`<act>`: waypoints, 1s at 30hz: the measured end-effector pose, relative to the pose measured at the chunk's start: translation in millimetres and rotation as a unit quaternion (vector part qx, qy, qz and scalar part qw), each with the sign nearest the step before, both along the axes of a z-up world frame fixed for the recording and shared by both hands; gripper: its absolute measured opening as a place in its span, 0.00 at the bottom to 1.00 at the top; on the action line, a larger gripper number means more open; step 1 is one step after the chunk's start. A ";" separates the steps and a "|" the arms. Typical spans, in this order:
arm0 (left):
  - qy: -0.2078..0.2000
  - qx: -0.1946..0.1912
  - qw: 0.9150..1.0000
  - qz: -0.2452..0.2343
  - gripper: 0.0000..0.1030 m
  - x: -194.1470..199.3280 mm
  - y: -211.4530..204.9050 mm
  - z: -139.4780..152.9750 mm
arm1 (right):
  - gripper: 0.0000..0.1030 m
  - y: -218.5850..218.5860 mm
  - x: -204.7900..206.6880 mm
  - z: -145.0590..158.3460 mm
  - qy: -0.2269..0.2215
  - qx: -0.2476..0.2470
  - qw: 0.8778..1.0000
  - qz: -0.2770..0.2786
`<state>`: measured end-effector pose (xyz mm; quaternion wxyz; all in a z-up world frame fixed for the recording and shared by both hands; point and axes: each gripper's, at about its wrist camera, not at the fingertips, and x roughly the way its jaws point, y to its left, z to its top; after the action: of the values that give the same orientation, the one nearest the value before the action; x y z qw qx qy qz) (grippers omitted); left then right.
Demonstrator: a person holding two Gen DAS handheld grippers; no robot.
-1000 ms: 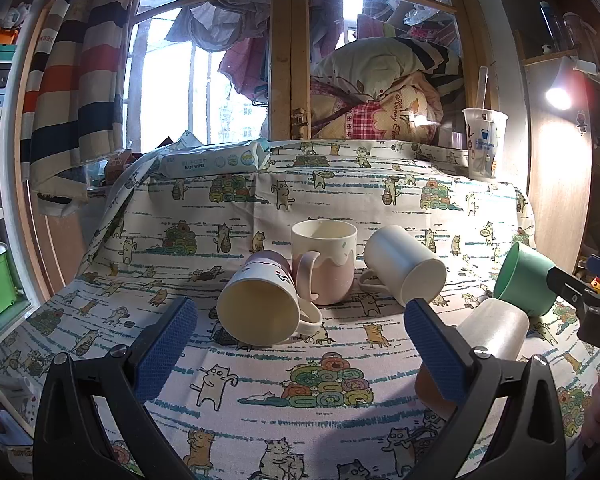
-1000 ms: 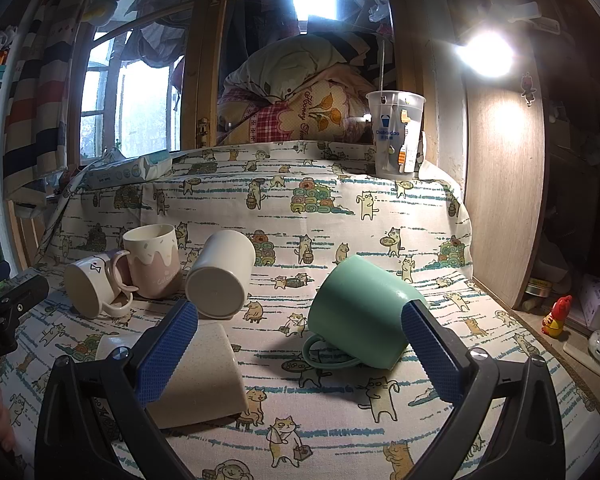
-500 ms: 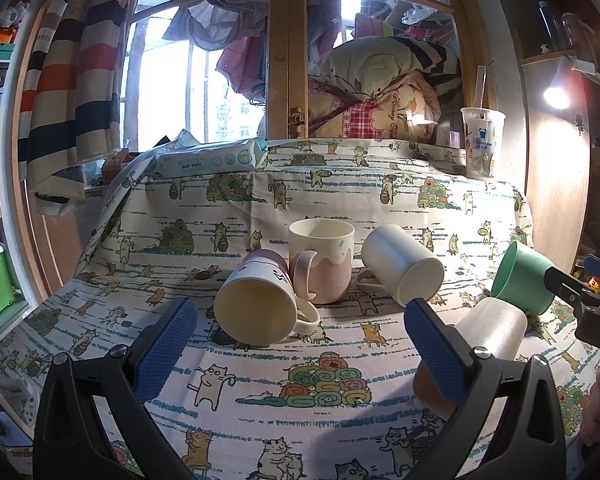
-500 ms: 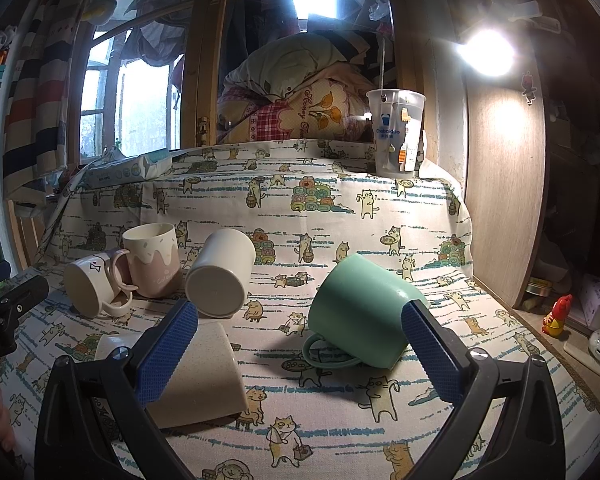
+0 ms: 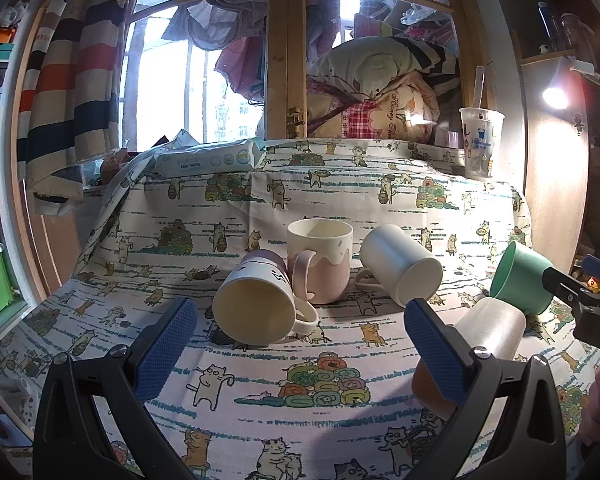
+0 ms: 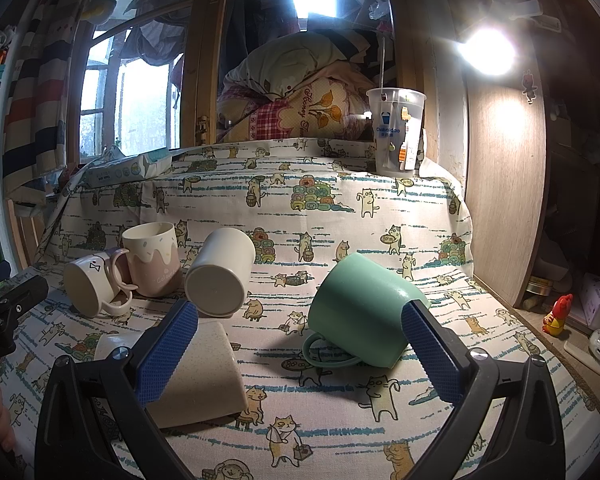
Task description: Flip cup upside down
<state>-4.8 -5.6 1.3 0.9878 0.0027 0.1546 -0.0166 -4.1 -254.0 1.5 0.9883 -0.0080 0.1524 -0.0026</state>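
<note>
Several cups lie on the cat-print cloth (image 5: 260, 392). A pink-and-cream mug (image 5: 320, 264) stands upright; a cream mug (image 5: 256, 312) lies on its side with its mouth toward me. A white mug (image 5: 400, 266) lies on its side. A beige cup (image 6: 196, 372) and a green mug (image 6: 360, 312) also lie tipped. My left gripper (image 5: 300, 348) is open and empty, short of the cream mug. My right gripper (image 6: 300, 350) is open and empty, with the green mug next to its right finger and the beige cup by its left finger.
A clear plastic cup with a straw (image 6: 394, 132) stands at the back right. A pack of baby wipes (image 5: 208, 158) lies at the back left. A wooden panel (image 6: 504, 200) bounds the right side. Small toys (image 6: 556, 316) sit beyond the table's right edge.
The left gripper view has shifted slightly upward and back; the cups sit a touch lower and nearer centre. The right gripper has barely moved.
</note>
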 end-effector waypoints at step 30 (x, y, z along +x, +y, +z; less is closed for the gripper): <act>0.005 -0.020 0.998 -0.054 1.00 -7.6 14.1 2.0 | 1.00 -3.1 -11.3 4.3 -0.014 -0.004 1.000 0.007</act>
<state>-12.4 8.6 3.4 0.9845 -0.0089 0.1590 -0.0729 -15.4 -257.2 5.8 0.9902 -0.0130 0.1388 0.0037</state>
